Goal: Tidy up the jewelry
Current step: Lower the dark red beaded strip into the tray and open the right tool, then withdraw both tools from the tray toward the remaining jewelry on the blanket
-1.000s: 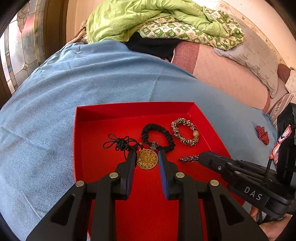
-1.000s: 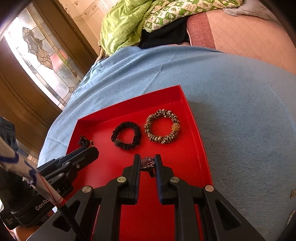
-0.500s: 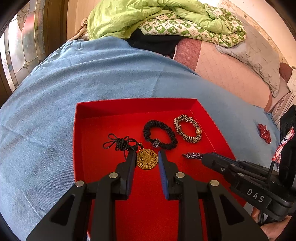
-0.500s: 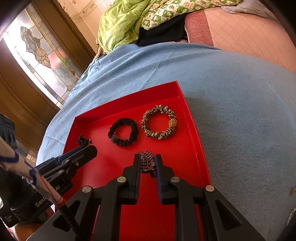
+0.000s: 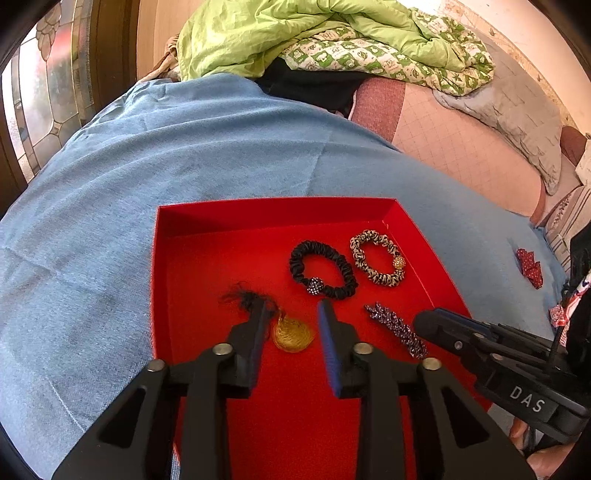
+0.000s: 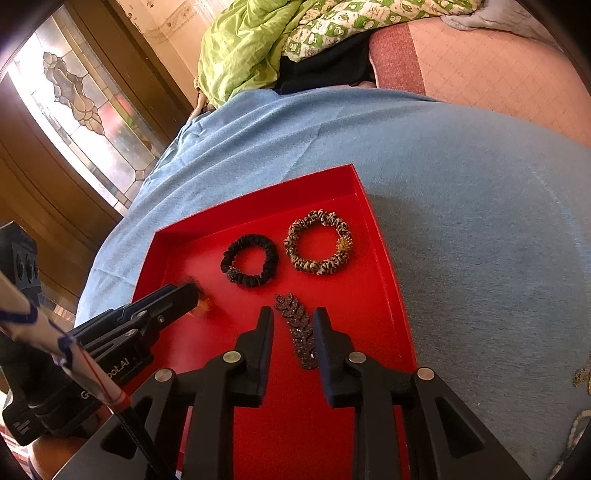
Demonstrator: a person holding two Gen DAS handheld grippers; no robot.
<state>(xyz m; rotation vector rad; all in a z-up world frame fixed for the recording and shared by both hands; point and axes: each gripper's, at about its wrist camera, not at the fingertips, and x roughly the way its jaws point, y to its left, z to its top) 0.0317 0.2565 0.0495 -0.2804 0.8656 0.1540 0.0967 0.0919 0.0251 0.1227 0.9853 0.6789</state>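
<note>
Red tray (image 5: 207,266), shallow, matte cardboard-looking w/ low walls, sits on blue fuzzy blanket (image 5: 155,155) over a bed.

Inside the tray:
- Far right: leopard-print scrunchie (image 5: 376,262), ruffled fabric ring w/ gold bead.
- Just left of it: black scrunchie (image 5: 323,273), pleated satin ring w/ sparkly dark bead.
- Near right: dark rhinestone hair clip (image 6: 299,334), leaf-shaped, glittery, elongated.
- Near left: round gold pendant (image 5: 293,334) on black knotted cord (image 5: 245,297); both blurred.

Left tongs (image 5: 291,332) spread, fingers either side of the pendant, not clamping it. Right tongs (image 6: 293,339) spread, straddling the clip, gap visible both sides.

Red polka-dot bow (image 5: 530,264) on the blanket, right of the tray. Crumpled green quilt (image 5: 295,33) at far end.
</note>
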